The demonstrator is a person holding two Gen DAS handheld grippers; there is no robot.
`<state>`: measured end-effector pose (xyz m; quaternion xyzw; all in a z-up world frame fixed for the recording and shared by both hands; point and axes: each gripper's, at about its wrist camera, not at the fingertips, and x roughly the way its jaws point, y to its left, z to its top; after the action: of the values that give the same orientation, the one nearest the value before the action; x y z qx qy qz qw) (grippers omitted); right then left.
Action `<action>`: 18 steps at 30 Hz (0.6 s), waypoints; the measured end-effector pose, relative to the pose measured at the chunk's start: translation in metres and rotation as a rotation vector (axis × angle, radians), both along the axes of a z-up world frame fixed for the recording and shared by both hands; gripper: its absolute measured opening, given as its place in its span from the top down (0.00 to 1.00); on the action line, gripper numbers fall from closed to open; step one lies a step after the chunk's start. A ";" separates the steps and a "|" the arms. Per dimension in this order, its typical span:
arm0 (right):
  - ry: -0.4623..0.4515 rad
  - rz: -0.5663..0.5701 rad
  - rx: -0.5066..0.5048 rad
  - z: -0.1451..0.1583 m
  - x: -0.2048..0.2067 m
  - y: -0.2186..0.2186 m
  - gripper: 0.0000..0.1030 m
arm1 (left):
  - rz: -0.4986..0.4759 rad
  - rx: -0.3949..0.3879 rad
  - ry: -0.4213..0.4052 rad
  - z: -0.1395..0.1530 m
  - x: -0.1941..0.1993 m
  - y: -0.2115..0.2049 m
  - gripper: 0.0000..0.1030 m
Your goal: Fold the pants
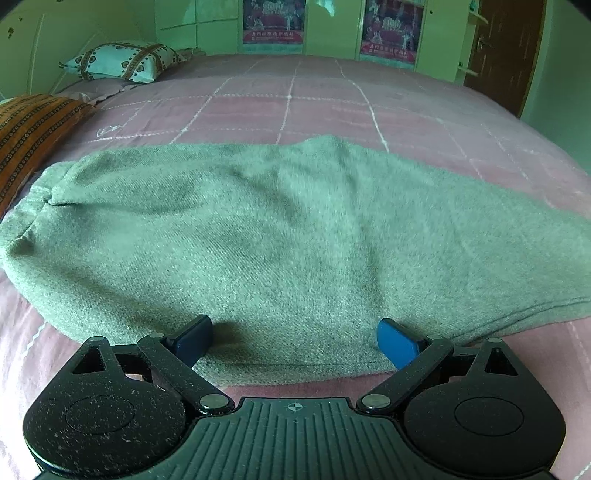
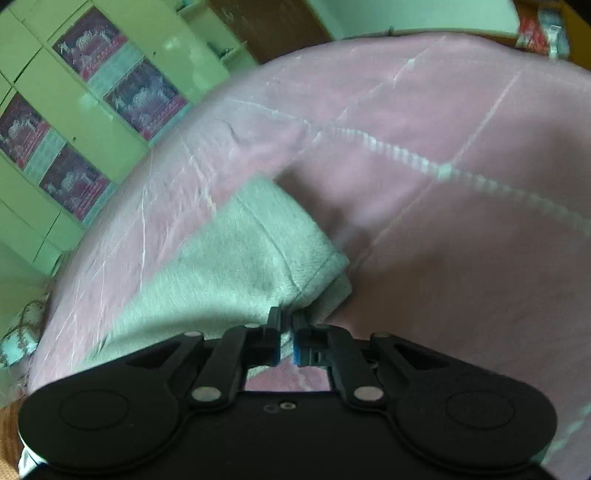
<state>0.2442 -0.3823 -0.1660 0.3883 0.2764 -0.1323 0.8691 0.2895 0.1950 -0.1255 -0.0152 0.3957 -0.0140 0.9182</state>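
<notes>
1. The grey-green pants [image 1: 295, 236] lie flat across the middle of the left wrist view, folded lengthwise on a pink bedspread [image 1: 295, 107] with white stitched grid lines.
2. The left gripper [image 1: 294, 341] sits at the bottom centre of that view, its jaws spread wide. The blue pads [image 1: 397, 341] stand over the near edge of the pants, one on each side, with nothing clamped between them.
3. In the right wrist view the right gripper [image 2: 286, 334] is at the lower centre, jaws almost together with a thin slit left. The hem corner of the pants [image 2: 251, 266] reaches right to the tips; whether cloth is still pinched there I cannot tell, as the view is blurred.
4. A patterned pillow [image 1: 122, 61] lies at the upper left of the left wrist view, and an orange striped cushion [image 1: 29, 129] at the left edge.
5. Two posters [image 1: 274, 20] hang on pale green cabinet doors along the top of that view. Their printed lines are too small to read.
6. A brown door [image 1: 506, 48] stands at the upper right.
</notes>
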 end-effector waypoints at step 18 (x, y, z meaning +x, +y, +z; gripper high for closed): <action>-0.087 0.412 0.187 0.009 0.040 0.179 0.89 | 0.300 -0.035 -0.092 -0.007 -0.051 0.058 0.08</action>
<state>0.2843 -0.2037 -0.1571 0.4078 0.3231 0.0912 0.8491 0.2389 0.2529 -0.1321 -0.0894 0.3463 0.1160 0.9266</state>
